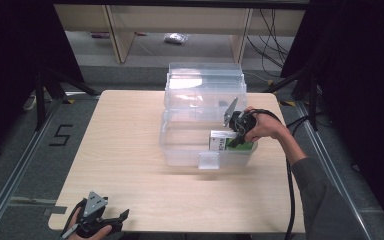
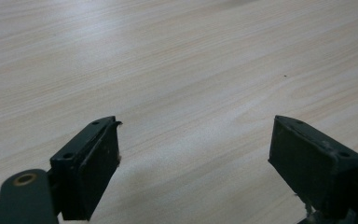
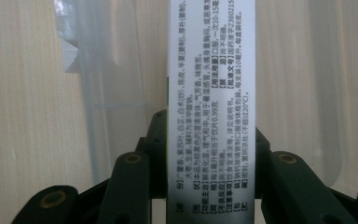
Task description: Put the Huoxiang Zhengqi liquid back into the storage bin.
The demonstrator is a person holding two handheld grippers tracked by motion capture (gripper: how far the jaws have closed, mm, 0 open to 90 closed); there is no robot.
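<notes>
My right gripper [image 1: 238, 131], clamped on white-and-green printed carton [image 1: 228, 141], inside clear plastic bin [image 1: 180, 152]; left gripper [image 2: 193, 158] wide open, empty, over counter [image 1: 130, 150]. Risk: carton snags bin wall, tips.

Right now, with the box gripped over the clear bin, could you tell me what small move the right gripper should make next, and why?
Probably lower a little further, then let go. The right gripper is shut on the green and white box, which sits inside the clear plastic bin near its front right corner. Whether the box already rests on the bin floor cannot be told, so easing down before opening seems safer. The left gripper rests open over the table.
</notes>
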